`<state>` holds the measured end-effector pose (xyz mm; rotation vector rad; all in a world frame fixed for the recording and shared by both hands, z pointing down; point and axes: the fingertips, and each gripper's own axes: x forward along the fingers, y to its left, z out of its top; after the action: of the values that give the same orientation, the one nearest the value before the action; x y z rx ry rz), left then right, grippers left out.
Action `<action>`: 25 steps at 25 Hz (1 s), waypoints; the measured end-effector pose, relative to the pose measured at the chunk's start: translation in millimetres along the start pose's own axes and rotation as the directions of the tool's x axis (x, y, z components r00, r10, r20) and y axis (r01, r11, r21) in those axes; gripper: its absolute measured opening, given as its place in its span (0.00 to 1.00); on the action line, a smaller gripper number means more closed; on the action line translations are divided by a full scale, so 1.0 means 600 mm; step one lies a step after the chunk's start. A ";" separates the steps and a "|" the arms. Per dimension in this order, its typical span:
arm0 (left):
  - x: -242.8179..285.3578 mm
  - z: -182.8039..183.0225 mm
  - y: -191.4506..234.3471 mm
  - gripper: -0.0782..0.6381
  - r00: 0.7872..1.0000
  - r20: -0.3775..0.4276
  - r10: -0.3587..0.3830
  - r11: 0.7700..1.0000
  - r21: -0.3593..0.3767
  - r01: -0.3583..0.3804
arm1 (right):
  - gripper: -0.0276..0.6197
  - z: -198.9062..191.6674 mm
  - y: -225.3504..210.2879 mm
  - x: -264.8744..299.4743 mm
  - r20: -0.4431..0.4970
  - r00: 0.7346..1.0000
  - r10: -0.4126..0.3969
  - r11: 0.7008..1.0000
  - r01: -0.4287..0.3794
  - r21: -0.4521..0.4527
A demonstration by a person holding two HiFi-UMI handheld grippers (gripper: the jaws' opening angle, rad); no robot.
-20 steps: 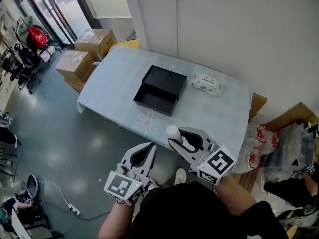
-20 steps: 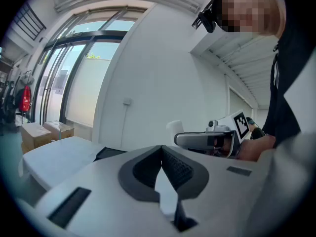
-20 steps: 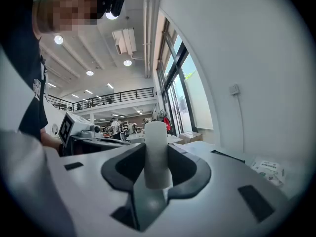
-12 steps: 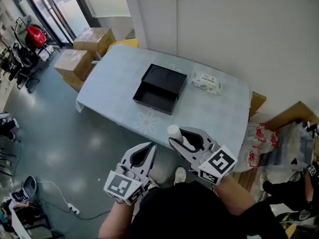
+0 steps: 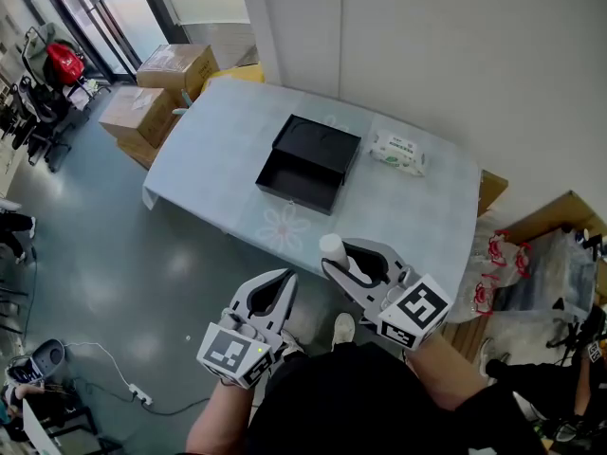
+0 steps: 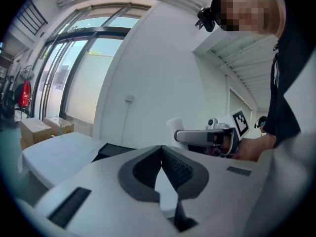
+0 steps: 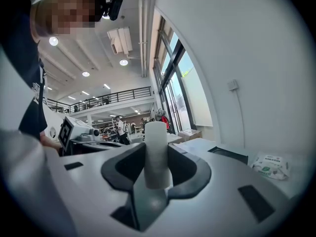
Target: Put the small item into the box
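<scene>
- Small white plastic cylinder [image 7: 157, 154] stays clamped upright between the pads of the right gripper [image 5: 336, 258], close to the person and well short of the pale blue table [image 5: 218, 131].
- Open black rectangular box [image 5: 308, 164] has barely shifted in view, so the carry is still to come.
- Left gripper [image 6: 161, 149]: jaws together, empty.

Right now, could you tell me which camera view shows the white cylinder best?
The right gripper view: the white cylinder stands upright and large, clamped in the right claw. The head view shows only its top end poking past the claw; the left gripper view shows it small and partly hidden.
</scene>
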<state>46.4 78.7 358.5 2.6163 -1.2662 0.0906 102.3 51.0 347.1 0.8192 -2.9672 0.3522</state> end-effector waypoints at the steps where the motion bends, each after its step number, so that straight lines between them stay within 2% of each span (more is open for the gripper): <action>1: -0.002 0.000 0.004 0.12 1.000 -0.001 0.000 1.000 -0.001 0.000 | 0.26 0.000 0.001 0.004 -0.003 1.000 0.000 1.000 0.000 0.000; 11: -0.032 0.005 0.042 0.12 1.000 -0.003 -0.012 1.000 -0.022 0.012 | 0.26 0.002 0.027 0.054 -0.011 1.000 -0.001 1.000 0.001 0.000; 25: -0.091 0.008 0.120 0.12 1.000 0.009 -0.018 1.000 -0.012 0.018 | 0.26 0.000 0.077 0.137 -0.024 1.000 -0.009 1.000 0.009 0.005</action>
<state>-44.1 76.1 358.4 2.6201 -1.2424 0.0675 8.3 48.3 346.0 0.8230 -2.9411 0.3665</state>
